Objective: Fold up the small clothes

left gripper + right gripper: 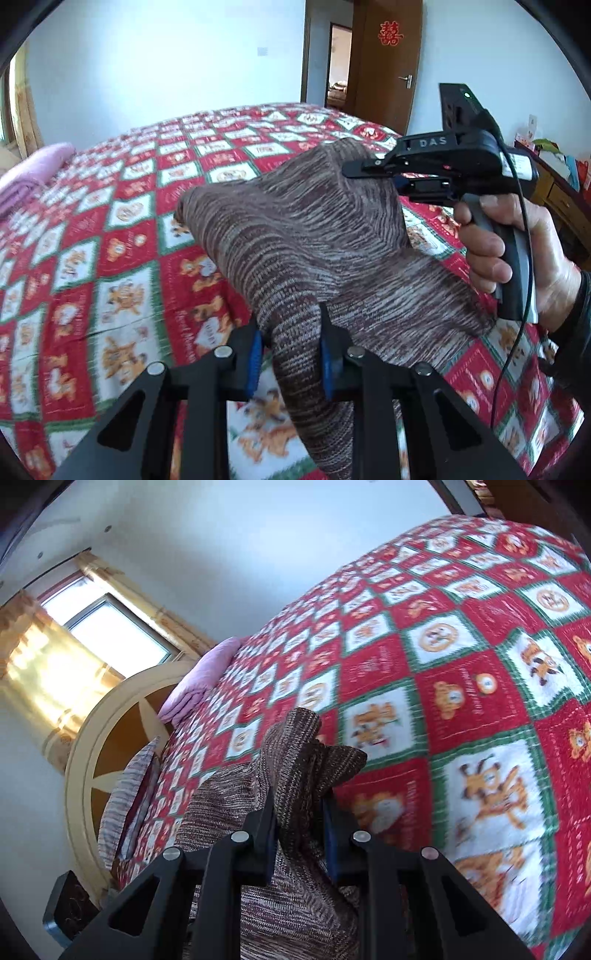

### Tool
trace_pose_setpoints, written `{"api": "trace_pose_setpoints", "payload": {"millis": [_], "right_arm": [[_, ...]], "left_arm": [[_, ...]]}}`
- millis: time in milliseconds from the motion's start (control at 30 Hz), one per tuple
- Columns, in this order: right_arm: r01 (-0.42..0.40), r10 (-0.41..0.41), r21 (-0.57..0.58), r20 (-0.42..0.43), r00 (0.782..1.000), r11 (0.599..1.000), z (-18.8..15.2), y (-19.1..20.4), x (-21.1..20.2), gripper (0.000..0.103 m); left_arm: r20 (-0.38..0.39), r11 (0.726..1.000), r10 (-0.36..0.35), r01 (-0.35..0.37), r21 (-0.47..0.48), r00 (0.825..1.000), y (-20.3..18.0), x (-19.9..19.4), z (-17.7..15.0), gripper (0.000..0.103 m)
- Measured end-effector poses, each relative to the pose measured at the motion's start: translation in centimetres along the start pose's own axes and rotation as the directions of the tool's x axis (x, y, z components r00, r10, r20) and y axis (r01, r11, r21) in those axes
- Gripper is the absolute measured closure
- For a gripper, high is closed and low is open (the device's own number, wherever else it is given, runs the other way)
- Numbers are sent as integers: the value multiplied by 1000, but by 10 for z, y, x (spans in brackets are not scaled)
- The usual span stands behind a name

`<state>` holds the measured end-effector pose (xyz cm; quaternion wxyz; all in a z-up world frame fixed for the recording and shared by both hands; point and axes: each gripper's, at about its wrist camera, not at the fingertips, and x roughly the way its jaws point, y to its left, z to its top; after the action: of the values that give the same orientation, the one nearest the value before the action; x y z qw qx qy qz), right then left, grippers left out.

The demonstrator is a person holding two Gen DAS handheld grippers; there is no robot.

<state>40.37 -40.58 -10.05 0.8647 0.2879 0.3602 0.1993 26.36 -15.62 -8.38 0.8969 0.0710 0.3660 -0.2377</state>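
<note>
Brown-and-cream striped knit garment [317,236] hangs lifted over the red-and-white patchwork bedspread [122,236], left gripper [291,350] and right gripper [300,830] each clamped on its fabric.

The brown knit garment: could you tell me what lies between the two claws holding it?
Only the brown knit garment itself spans from the left claw to the right claw, lifted above the patterned bedspread; the left wrist view shows it.
</note>
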Motion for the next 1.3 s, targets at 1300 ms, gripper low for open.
{"api": "trace_pose_setpoints", "payload": {"millis": [1300], "right_arm": [[-201, 167, -187, -180, 969, 962, -87, 192, 95, 82]], "left_arm": [[67, 971, 181, -167, -171, 981, 106, -140, -88, 77]]}}
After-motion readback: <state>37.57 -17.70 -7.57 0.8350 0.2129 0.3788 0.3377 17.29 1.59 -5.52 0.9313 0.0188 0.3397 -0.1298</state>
